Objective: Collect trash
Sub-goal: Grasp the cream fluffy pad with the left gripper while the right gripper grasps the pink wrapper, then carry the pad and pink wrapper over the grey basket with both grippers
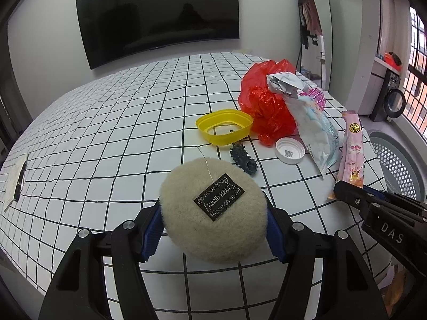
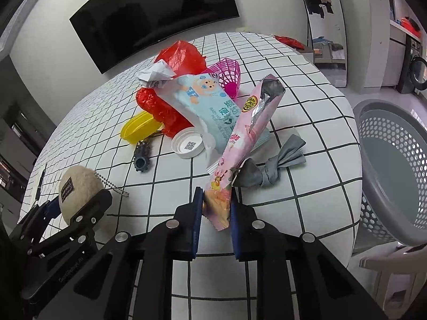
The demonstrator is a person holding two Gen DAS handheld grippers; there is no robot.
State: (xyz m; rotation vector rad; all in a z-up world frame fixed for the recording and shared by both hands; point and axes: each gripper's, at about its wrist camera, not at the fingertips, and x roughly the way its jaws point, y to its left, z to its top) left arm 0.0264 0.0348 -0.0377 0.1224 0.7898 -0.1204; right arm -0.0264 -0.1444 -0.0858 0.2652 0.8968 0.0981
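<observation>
We're squeezing the soft fluffy puff [image 1: 213,210] in the left gripper [image 1: 213,229], right gripper [image 2: 215,213] pinching the light, crinkly pink wrapper [image 2: 241,144] by its bottom end, just beside the grey basket [image 2: 379,176]

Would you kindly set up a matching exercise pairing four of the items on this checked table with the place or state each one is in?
Things:
1. fluffy beige pad
2. pink wrapper
3. white cap
4. yellow lid

Places or states:
A. lying open side up, a QR code showing inside
B. clamped between the fingers of the left gripper
C. resting beside the red plastic bag
D. pinched at one end by the right gripper

Pairs: 1-B, 2-D, 3-A, 4-C
</observation>
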